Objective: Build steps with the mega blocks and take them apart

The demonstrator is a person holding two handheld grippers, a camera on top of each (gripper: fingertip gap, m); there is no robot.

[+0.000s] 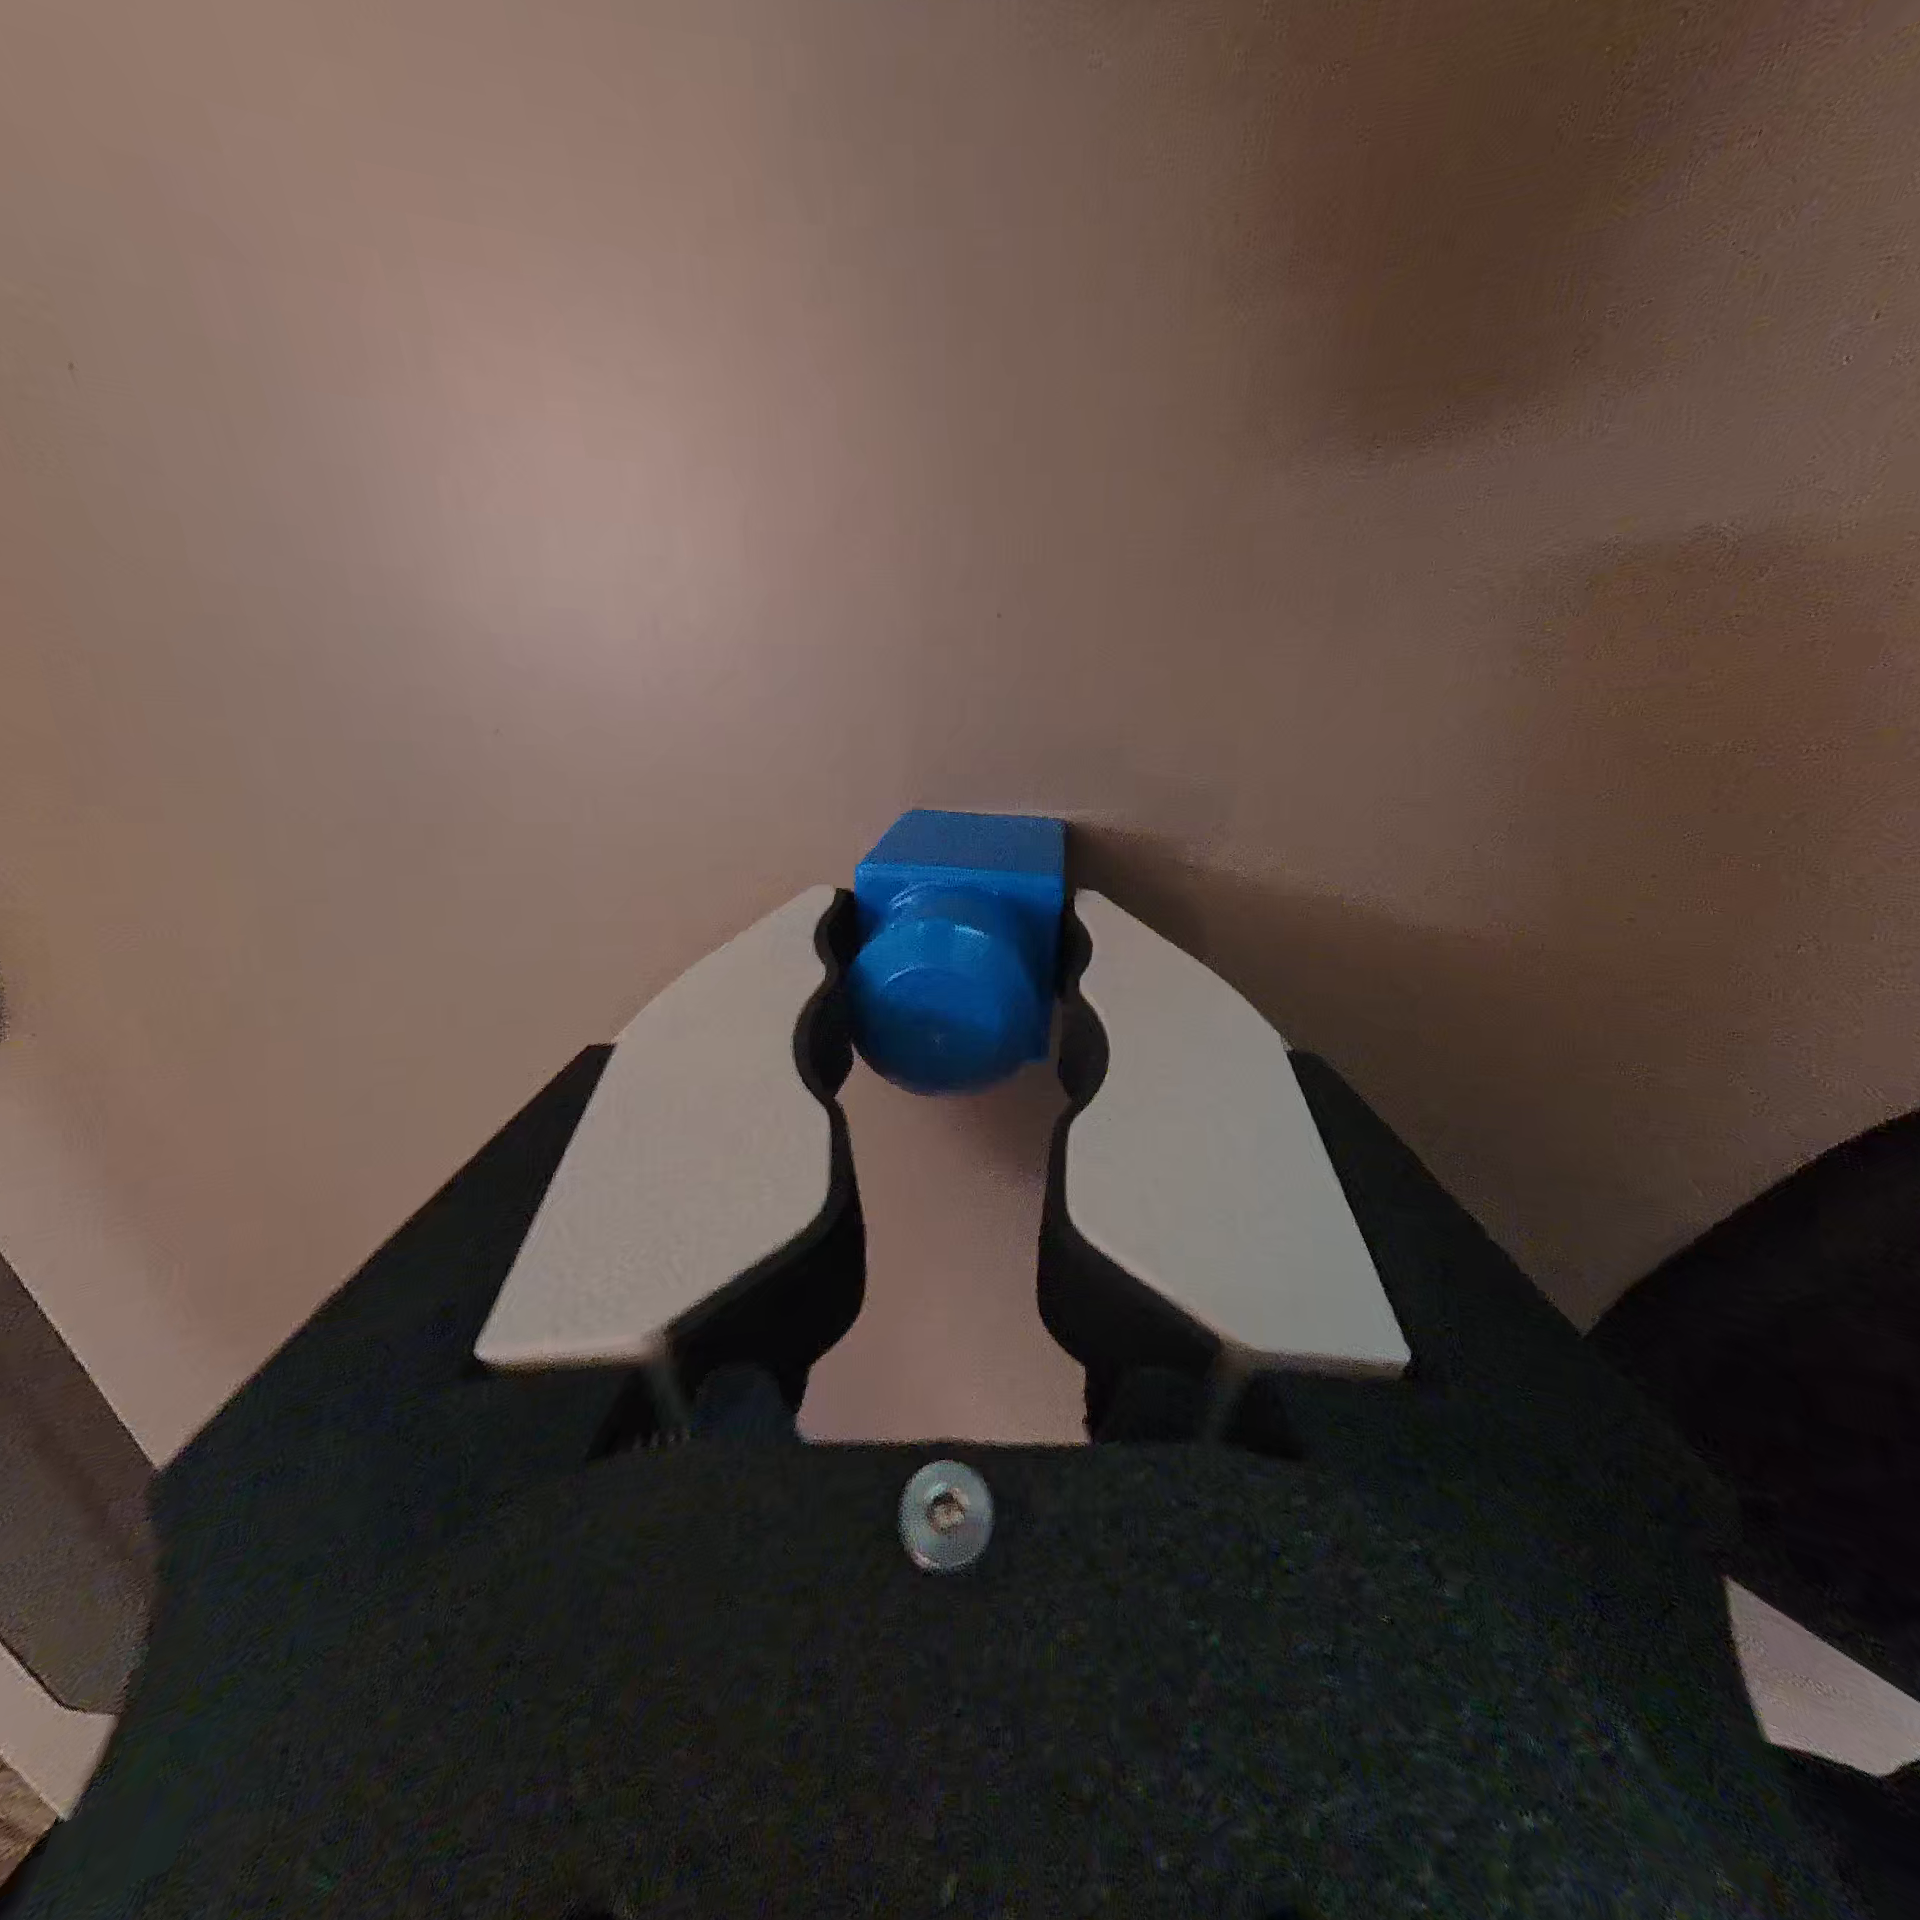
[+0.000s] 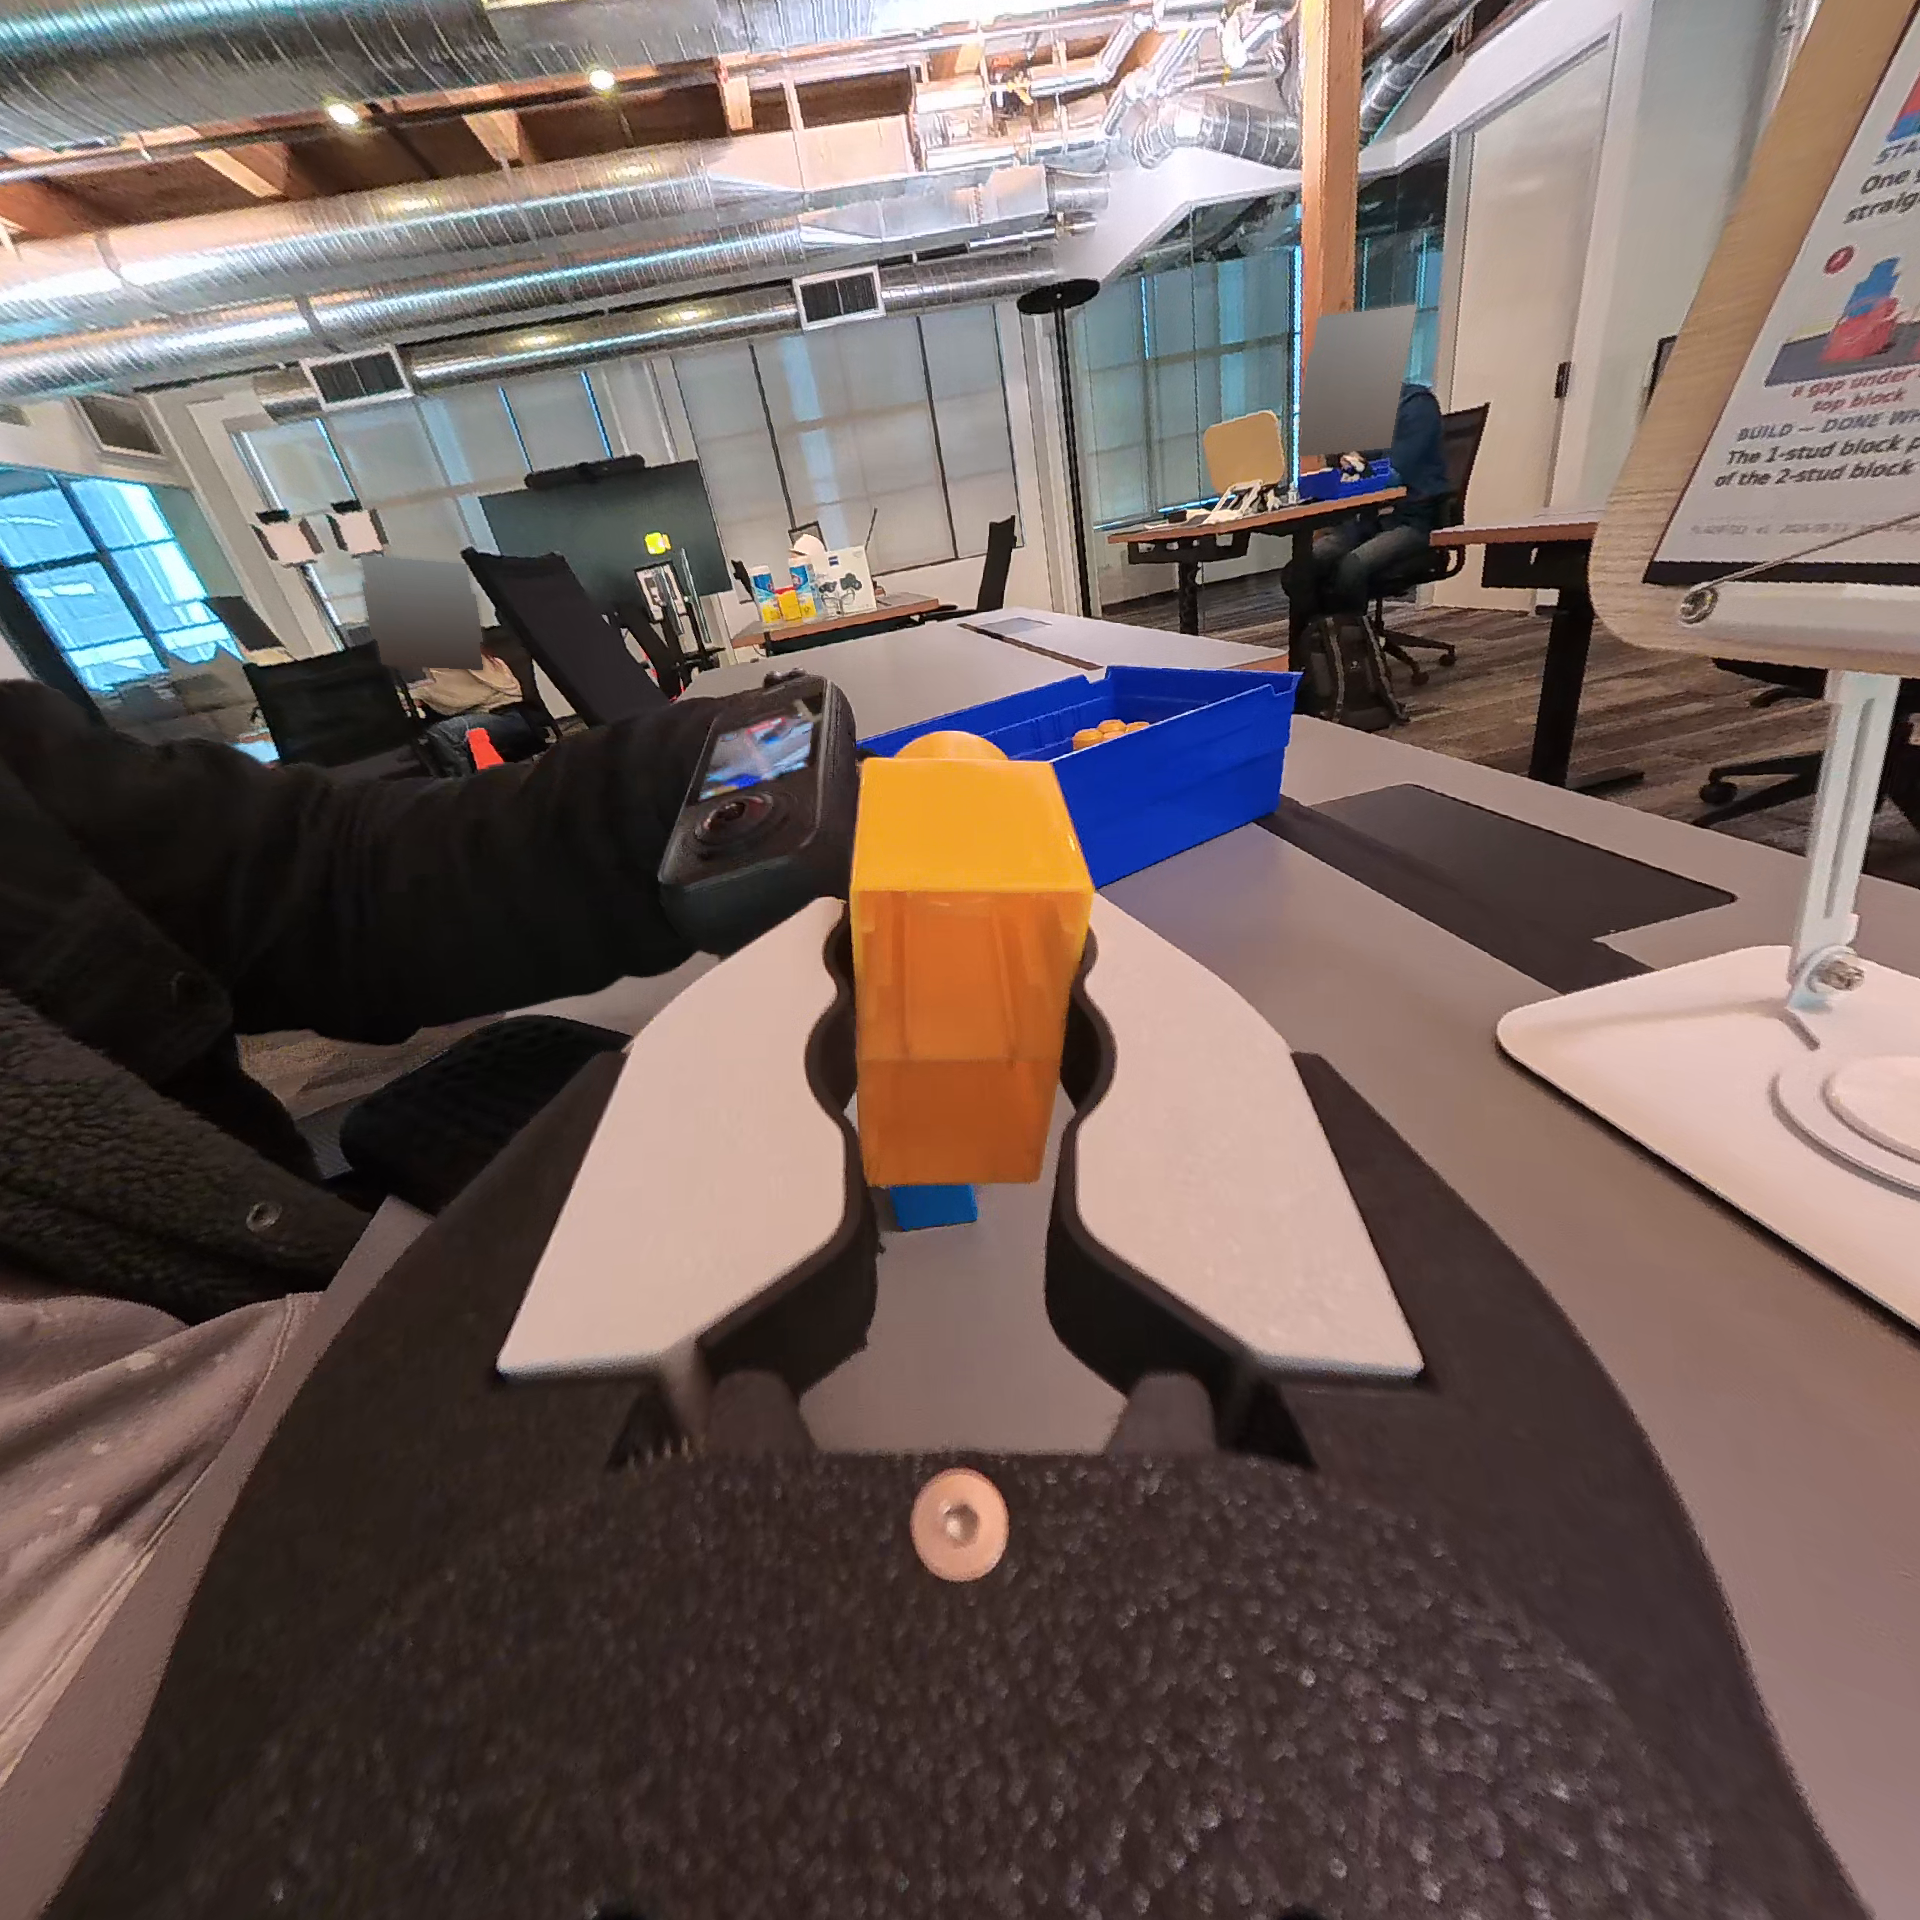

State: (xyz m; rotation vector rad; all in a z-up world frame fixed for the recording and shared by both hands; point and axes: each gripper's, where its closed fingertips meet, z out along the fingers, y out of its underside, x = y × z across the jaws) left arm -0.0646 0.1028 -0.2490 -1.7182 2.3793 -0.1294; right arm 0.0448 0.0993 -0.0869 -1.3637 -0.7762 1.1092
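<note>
Here, glossy yellow block (image 2: pixel 961 977) between matte tongs (image 2: pixel 961 935).

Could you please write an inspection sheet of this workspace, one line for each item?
Surface: grey table with dark inlaid strips.
Job's things: blue block in left gripper, its stud toward the camera; yellow block in right gripper, hollow underside toward the camera; blue bin behind, holding yellow pieces.
Clutter: white stand carrying an instruction card.
Grippers: both shut on their blocks, fingers pressing the sides.
Cables: nothing seen.
Surroundings: open office, desks, chairs, seated people, ceiling ducts.
</note>
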